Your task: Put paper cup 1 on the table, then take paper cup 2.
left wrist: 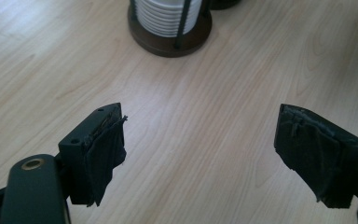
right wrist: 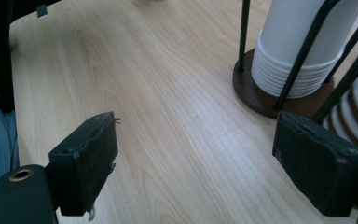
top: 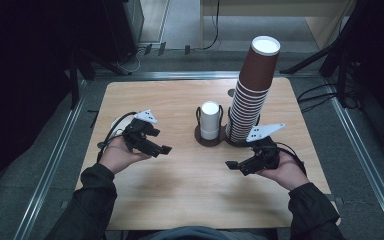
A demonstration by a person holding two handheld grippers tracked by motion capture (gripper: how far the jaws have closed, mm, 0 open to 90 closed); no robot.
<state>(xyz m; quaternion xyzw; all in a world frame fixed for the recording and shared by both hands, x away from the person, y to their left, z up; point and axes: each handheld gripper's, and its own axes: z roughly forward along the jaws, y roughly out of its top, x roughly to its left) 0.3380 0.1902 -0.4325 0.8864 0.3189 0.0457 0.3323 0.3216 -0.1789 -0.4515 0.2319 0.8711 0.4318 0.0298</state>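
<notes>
Over a light wooden table, I hold my left gripper and right gripper low and empty, both sets of jaws spread with nothing between the pads. The short stack of white paper cups, my likely target, stands upside down in its dark wire-posted holder just beyond and between the two grippers. A tall, leaning stack of brown paper cups rises just right of that holder. To lift the top white cup cleanly, I judge I should come in level between the wire posts, pinch only the uppermost cup's wall lightly so it does not crush, and steady the stack below with the other gripper, keeping clear of the brown tower.
</notes>
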